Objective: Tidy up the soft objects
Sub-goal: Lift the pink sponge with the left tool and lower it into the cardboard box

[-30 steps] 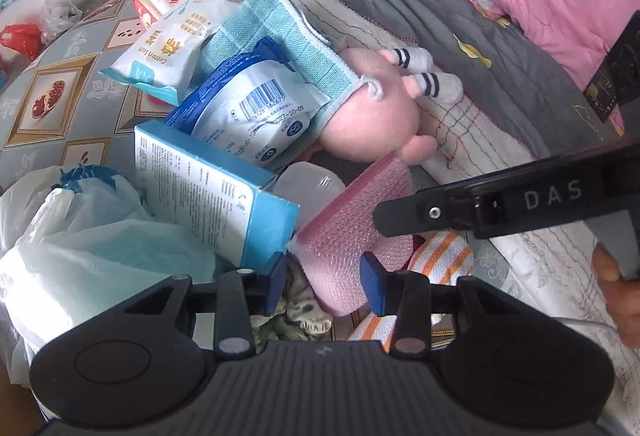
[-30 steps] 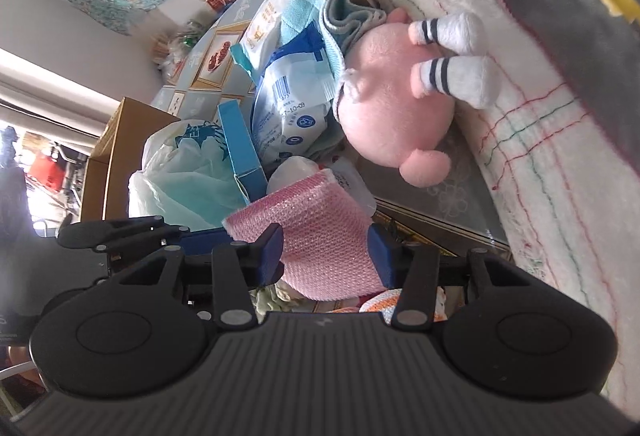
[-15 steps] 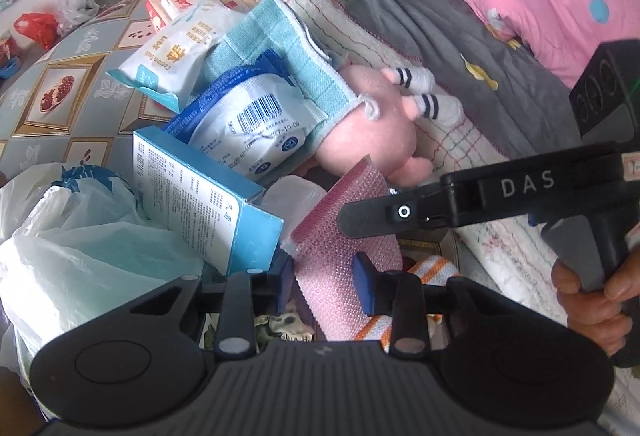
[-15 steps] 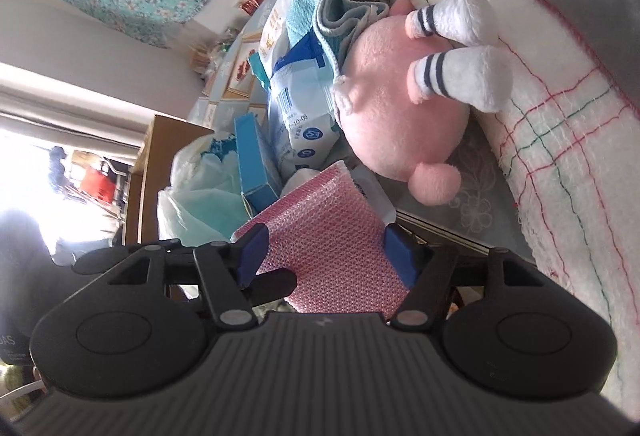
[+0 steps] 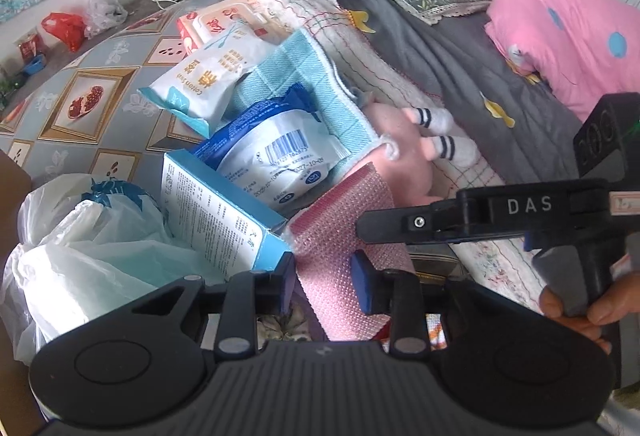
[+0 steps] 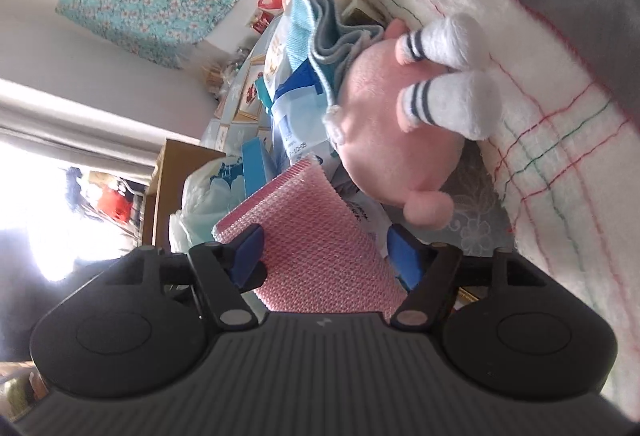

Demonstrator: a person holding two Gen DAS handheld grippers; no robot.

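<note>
pink bubble-wrap pouch (image 5: 344,232): flat, textured, tilted up on edge amid the pile, just beside the blue carton | pink plush toy (image 6: 384,131): lay on its side against the white blanket, white striped-sock feet up, head under the folded teal towel (image 5: 308,75) | towel draped over packets

Hidden: blue cloth (image 5: 320,83) is covering my view of the plush's (image 5: 404,155) upper half; my housing is cutting off the pink pad's (image 6: 320,236) lower end.
</note>
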